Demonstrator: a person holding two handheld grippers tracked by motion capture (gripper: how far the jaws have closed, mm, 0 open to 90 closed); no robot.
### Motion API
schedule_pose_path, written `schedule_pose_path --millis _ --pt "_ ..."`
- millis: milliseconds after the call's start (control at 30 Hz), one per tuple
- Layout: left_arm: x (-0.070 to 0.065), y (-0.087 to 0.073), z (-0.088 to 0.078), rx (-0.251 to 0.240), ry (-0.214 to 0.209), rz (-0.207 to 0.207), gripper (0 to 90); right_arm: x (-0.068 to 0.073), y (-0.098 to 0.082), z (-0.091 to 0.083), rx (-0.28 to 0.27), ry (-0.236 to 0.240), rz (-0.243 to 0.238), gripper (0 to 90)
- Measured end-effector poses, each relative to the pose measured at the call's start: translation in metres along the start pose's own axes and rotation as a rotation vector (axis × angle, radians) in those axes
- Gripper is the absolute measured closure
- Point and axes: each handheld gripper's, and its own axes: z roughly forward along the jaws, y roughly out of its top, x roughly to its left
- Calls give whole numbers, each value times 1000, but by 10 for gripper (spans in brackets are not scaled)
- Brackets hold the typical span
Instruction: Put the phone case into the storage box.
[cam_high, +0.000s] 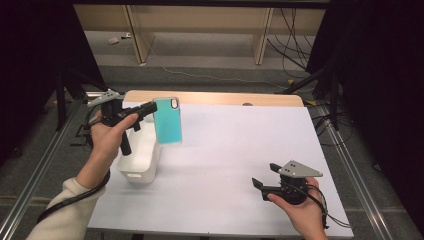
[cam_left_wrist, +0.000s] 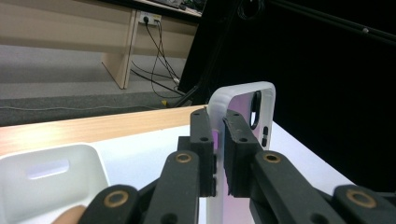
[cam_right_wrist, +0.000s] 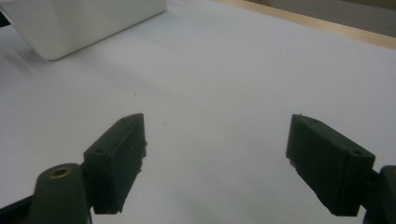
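A teal phone case (cam_high: 167, 121) with a pale rim hangs upright in the air above the table's left side, my left gripper (cam_high: 149, 109) shut on its edge. In the left gripper view the case (cam_left_wrist: 243, 100) stands on end between the two black jaws, its camera cutout at the top, and my left gripper (cam_left_wrist: 218, 140) pinches its side wall. My right gripper (cam_high: 265, 176) rests low near the table's front right, open, with nothing between its jaws; the right gripper view shows my right gripper (cam_right_wrist: 215, 154) over bare white table.
A white plastic bin (cam_high: 141, 157) sits on the white table (cam_high: 235, 150) just below my left hand; its rim (cam_left_wrist: 56, 154) and its corner (cam_right_wrist: 70, 28) appear in both gripper views. A wooden strip (cam_high: 215, 98) runs along the far edge. Cables lie on the floor beyond.
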Motion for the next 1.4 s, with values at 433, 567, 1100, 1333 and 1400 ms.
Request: schedule_pose_path --millis 433,567,1100,1333,1400 --pt "13 4 -6 -9 20 4 831 1 -1 0 19 8 9 212" --pt "16 8 -9 -23 27 8 831 0 -1 1 -2 -4 -10 212" --pt "29 17 -15 -41 60 39 831 -1 -2 -2 -6 -7 -4 213" --pt "32 21 -16 -48 64 49 831 0 -3 -3 6 -7 9 216" --pt "34 22 -16 -47 66 52 831 0 -3 -3 6 -7 9 216"
